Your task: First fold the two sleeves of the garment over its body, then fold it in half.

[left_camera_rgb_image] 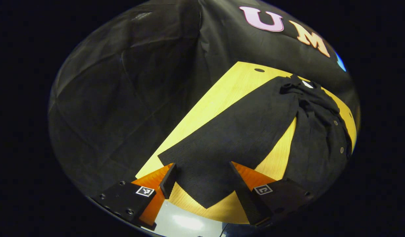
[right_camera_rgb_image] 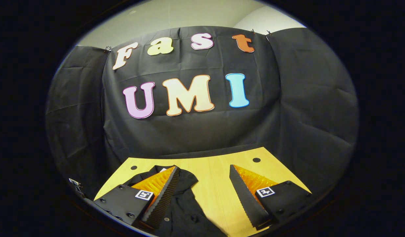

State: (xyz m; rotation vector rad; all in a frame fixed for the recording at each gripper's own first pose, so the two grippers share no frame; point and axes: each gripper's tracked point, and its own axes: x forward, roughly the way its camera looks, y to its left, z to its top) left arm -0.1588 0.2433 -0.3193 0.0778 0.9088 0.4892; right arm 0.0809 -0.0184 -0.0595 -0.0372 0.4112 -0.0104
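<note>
Black ribbed-knit sleeve lies on my yellow wooden bench between my left gripper's apart fingers, right gripper likewise apart; closing shallow risks slipping.

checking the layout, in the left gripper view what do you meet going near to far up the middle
left gripper → sleeve → collar → table hole → booth wall
</note>
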